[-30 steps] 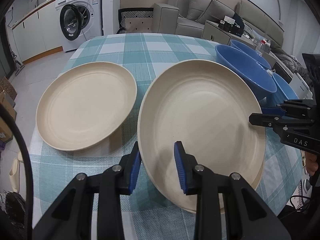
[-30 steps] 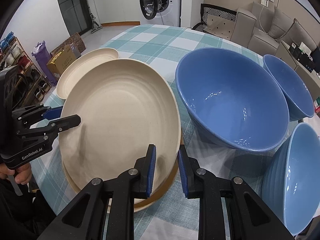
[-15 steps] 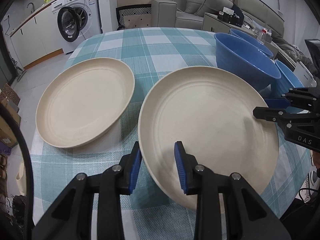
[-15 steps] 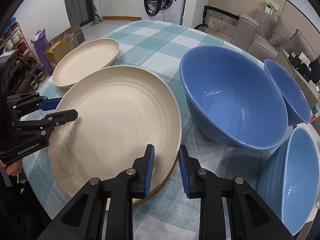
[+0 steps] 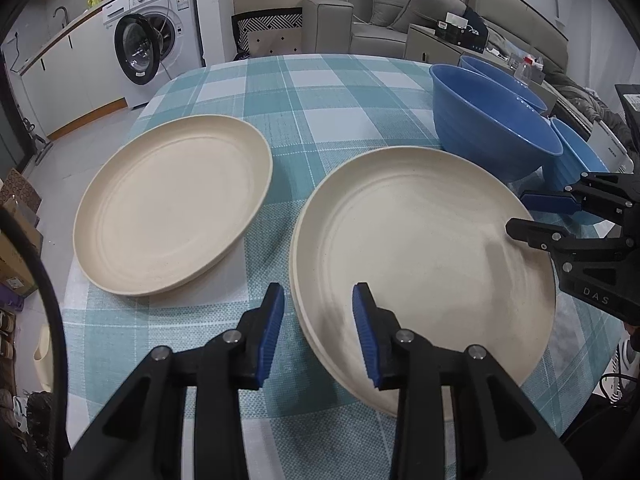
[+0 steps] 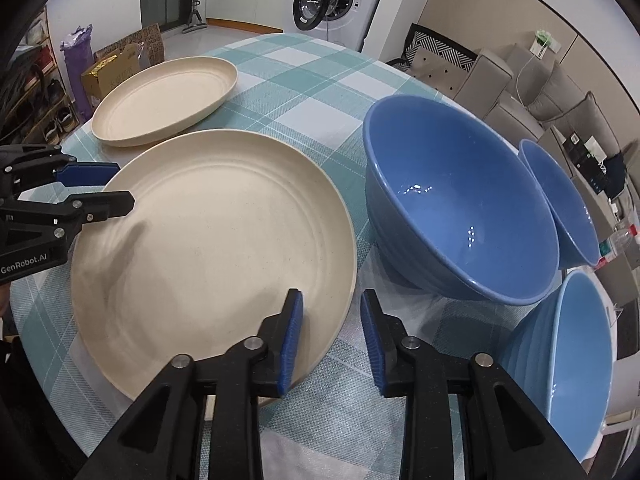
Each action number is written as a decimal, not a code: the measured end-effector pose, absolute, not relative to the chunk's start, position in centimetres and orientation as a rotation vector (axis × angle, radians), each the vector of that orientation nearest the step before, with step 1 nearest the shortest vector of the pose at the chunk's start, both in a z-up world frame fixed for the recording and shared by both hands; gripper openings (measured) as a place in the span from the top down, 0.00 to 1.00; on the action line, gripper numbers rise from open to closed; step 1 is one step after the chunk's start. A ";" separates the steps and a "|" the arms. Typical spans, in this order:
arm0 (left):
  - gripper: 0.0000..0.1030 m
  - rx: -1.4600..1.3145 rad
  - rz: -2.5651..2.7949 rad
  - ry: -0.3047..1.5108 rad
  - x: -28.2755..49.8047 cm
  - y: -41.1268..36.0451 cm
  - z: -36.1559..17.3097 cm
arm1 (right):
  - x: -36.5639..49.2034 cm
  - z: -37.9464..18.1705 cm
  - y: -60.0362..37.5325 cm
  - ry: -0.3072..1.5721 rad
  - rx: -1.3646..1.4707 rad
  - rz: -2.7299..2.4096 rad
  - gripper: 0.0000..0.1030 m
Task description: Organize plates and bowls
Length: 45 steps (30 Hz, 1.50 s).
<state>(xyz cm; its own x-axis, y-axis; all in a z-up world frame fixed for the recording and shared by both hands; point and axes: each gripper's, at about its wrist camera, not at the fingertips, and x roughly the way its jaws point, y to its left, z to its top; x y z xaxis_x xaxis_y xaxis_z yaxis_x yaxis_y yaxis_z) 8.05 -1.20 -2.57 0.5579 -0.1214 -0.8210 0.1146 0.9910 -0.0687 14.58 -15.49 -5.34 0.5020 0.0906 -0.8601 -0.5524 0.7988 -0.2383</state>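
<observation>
A large cream plate lies flat on a second cream plate whose rim shows beneath it. My left gripper straddles its near-left rim and its jaws are opening; the blue pads stand clear of the rim. My right gripper straddles the opposite rim, jaws also opening, pads off the plate. Each gripper shows in the other's view: the right gripper and the left gripper. A single cream plate lies apart to the left.
Three blue bowls stand on the right of the checked tablecloth: a large bowl, one behind it and a lighter one near the edge. A washing machine and a sofa lie beyond the round table.
The top plate has come down from a tilt and now lies flat on the lower plate. Both grippers' jaws have spread wider and their pads have come off its rim.
</observation>
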 end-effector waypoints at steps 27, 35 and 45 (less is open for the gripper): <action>0.23 -0.091 -0.042 0.830 6.8 3.1 2.2 | 12.8 -0.7 -13.9 0.906 -0.311 0.618 0.08; 0.00 -0.142 0.001 0.767 6.4 5.6 3.6 | 13.6 1.6 -12.9 0.850 -0.263 0.624 0.01; 0.00 -0.186 0.061 0.726 6.1 8.7 5.0 | 15.1 2.8 -11.0 0.850 -0.212 0.636 0.01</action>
